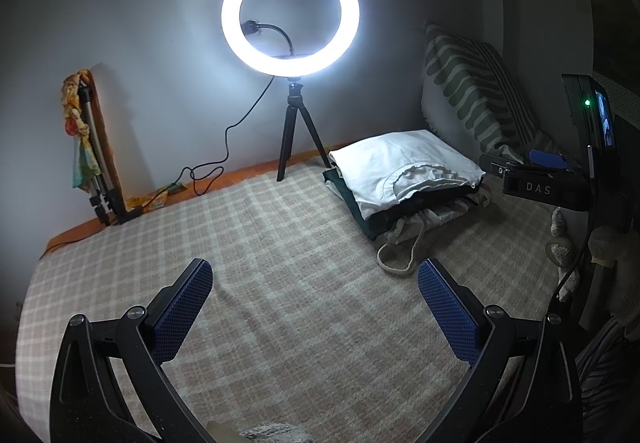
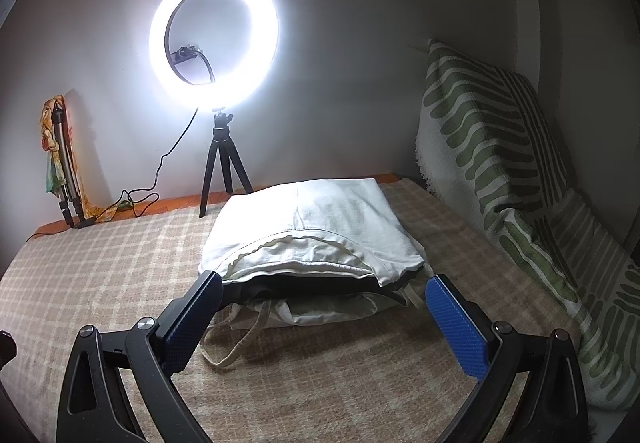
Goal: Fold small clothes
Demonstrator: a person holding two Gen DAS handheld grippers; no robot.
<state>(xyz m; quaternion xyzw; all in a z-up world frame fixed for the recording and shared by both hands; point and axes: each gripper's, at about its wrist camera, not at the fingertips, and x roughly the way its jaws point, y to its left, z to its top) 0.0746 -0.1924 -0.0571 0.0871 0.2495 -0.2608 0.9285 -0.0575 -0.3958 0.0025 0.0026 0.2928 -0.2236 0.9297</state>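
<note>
A stack of folded clothes lies on the checked bed cover (image 1: pixel 280 243), with a white garment (image 1: pixel 404 167) on top, a dark one under it and a pale one with loose straps (image 1: pixel 400 251) at the bottom. My left gripper (image 1: pixel 316 283) is open and empty, over the bare cover to the left of the stack. My right gripper (image 2: pixel 324 295) is open and empty, its fingertips on either side of the stack's near edge; the white garment (image 2: pixel 320 227) fills the middle of that view. The right gripper's body (image 1: pixel 544 183) also shows in the left wrist view beside the stack.
A lit ring light on a small black tripod (image 1: pixel 290 13) stands at the back by the wall, its cable (image 1: pixel 224 147) trailing left. A folded tripod with a colourful cloth (image 1: pixel 92 147) leans at the back left. A green-striped pillow (image 2: pixel 500 147) lies along the right.
</note>
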